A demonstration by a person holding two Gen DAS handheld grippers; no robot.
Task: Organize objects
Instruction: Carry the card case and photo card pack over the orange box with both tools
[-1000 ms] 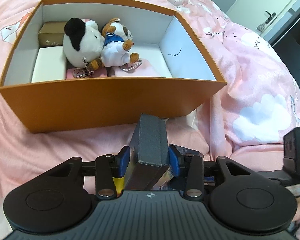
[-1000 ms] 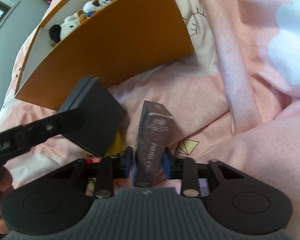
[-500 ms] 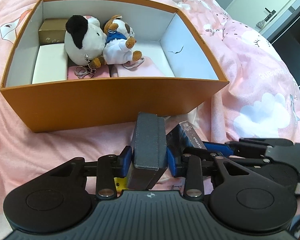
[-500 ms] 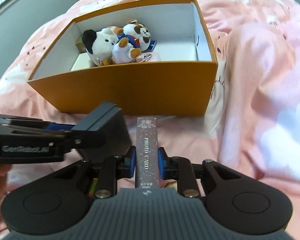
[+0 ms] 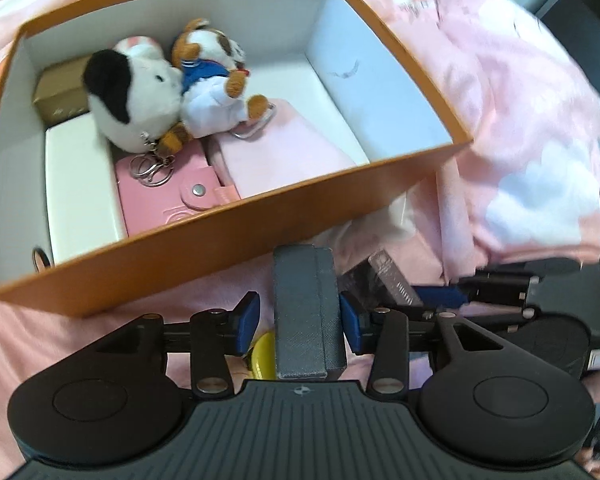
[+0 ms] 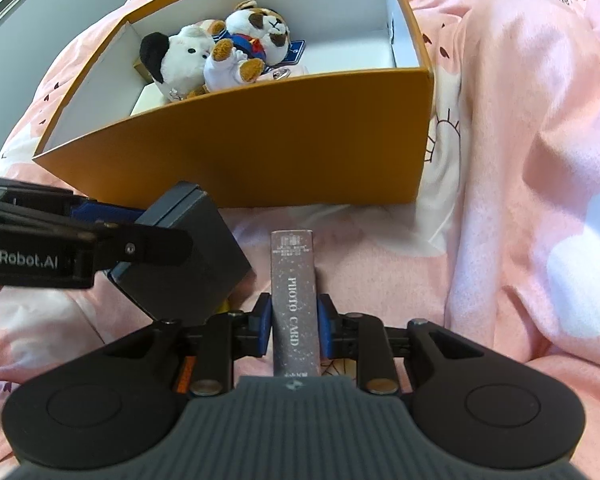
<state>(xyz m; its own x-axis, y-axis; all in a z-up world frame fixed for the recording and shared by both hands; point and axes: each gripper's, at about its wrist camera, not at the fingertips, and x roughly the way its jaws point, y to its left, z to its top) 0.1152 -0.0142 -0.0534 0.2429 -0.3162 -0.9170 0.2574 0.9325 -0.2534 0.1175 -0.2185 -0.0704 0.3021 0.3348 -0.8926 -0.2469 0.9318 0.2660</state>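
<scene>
1. Risk 1: left tongs [image 5: 298,316] have just been opening w/ the grey case [image 5: 304,312] between them. One pad stands clear of it, so the grip looks released. The case could tip or slide onto the bed [image 6: 520,160] short of the orange box [image 5: 220,248].
2. Risk 2: right tongs [image 6: 291,320] are clenched on the photo-card box [image 6: 294,280], which is tall and narrow and gripped low. It might pivot when lifted over the wall.
3. Risk 3: both tongs sit close together, so they could knock each other or the orange wall.
4. Risk 4: space inside is tight. The plush toys [image 5: 160,92] and pink wallet [image 5: 160,196] fill the left and middle, so a drop there would land askew. The right end is freer.
5. Looks: grey case is dark, textured and boxy; card box is grey-speckled w/ "PHOTO CARD" on its spine. Both are just outside the near wall, above the bed.
</scene>
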